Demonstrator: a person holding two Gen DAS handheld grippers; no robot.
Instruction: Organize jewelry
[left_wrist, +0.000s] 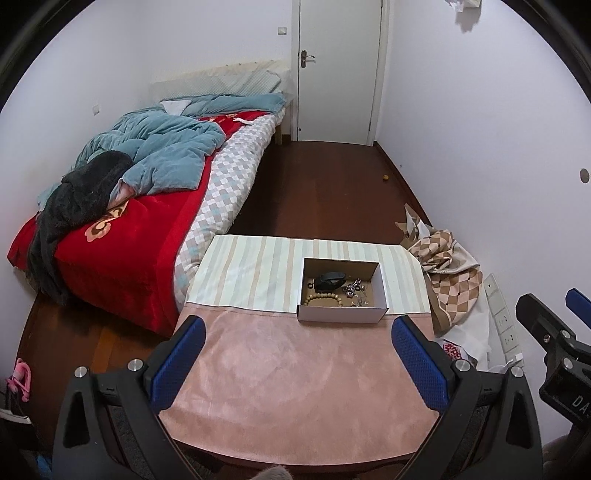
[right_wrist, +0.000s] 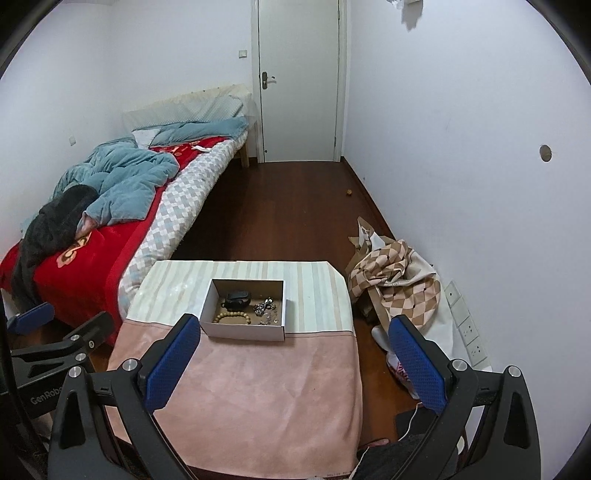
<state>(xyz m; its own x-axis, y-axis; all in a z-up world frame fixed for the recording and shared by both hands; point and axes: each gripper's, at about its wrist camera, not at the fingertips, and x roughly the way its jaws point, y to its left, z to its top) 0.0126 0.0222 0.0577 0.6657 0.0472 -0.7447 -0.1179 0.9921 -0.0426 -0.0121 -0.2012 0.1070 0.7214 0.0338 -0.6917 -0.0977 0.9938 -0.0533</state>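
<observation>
Both tools, left (left_wrist: 297, 363) and right (right_wrist: 293, 363), hang spread wide, holding nothing. Box (right_wrist: 245, 330) on the table (right_wrist: 258, 387) holds a bead bracelet (right_wrist: 232, 316).

An unmade bed (left_wrist: 147, 192) with a blue quilt (left_wrist: 166, 155) fills the left wall; a white door (left_wrist: 338, 70) stands closed beyond, checked cloth (right_wrist: 399, 284) heaped by the right wall

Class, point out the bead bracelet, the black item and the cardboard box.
bead bracelet (left_wrist: 324, 297), left wrist view, on its beads.
black item (right_wrist: 236, 299), right wrist view, its top.
cardboard box (right_wrist: 243, 330), right wrist view, near outer wall.
</observation>
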